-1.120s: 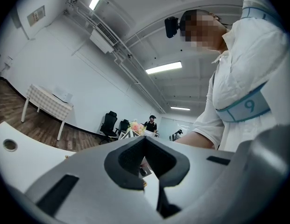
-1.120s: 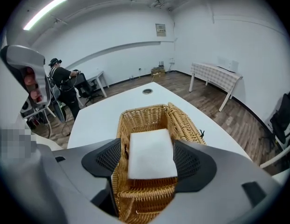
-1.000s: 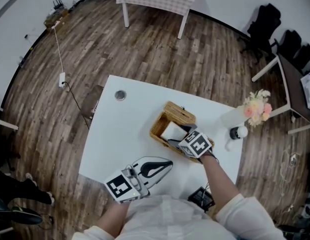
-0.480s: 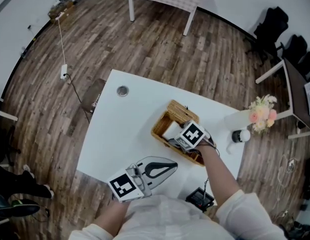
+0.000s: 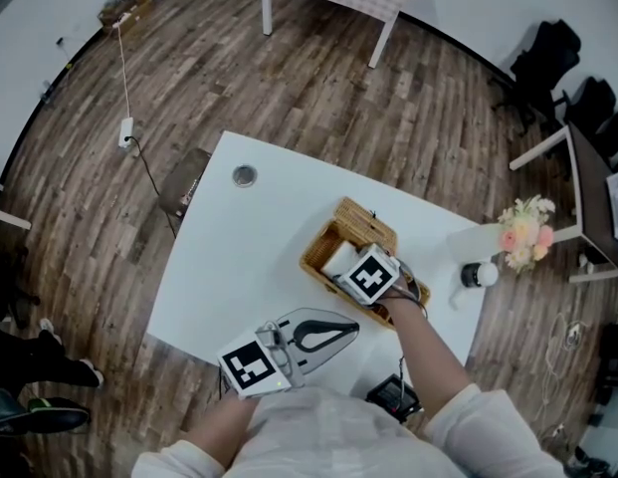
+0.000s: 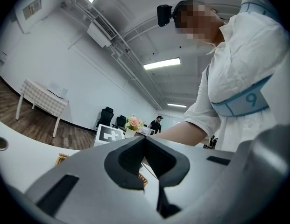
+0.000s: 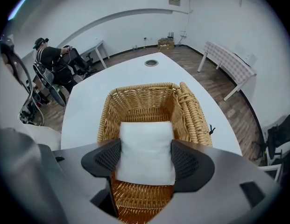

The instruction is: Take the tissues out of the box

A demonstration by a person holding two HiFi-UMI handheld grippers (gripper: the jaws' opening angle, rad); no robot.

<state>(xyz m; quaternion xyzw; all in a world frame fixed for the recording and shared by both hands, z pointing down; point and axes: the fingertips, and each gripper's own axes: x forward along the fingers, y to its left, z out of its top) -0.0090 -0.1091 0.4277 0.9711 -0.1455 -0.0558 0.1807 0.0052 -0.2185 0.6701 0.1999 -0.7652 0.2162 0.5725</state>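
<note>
A woven wicker basket (image 5: 365, 227) stands on the white table (image 5: 249, 257), right of its middle. In the right gripper view a white tissue pack (image 7: 145, 143) lies in the near half of the basket (image 7: 141, 90). My right gripper (image 7: 145, 161) reaches into the basket from the near side. Its jaws are closing, and both black pads (image 7: 106, 158) touch the sides of the pack. From the head view only a corner of the pack (image 5: 338, 259) shows beside the right gripper (image 5: 352, 270). My left gripper (image 5: 340, 328) rests low over the table's near edge, shut with nothing in it.
At the table's right end are a vase of pink flowers (image 5: 520, 235) and a small black-and-white jar (image 5: 478, 274). A round cable hole (image 5: 245, 175) sits at the far left corner. A black device (image 5: 393, 395) lies at the near edge. Chairs and other tables stand around on the wooden floor.
My right gripper has moved a little left and deeper over the basket, onto the tissue pack. The left gripper has hardly moved.
</note>
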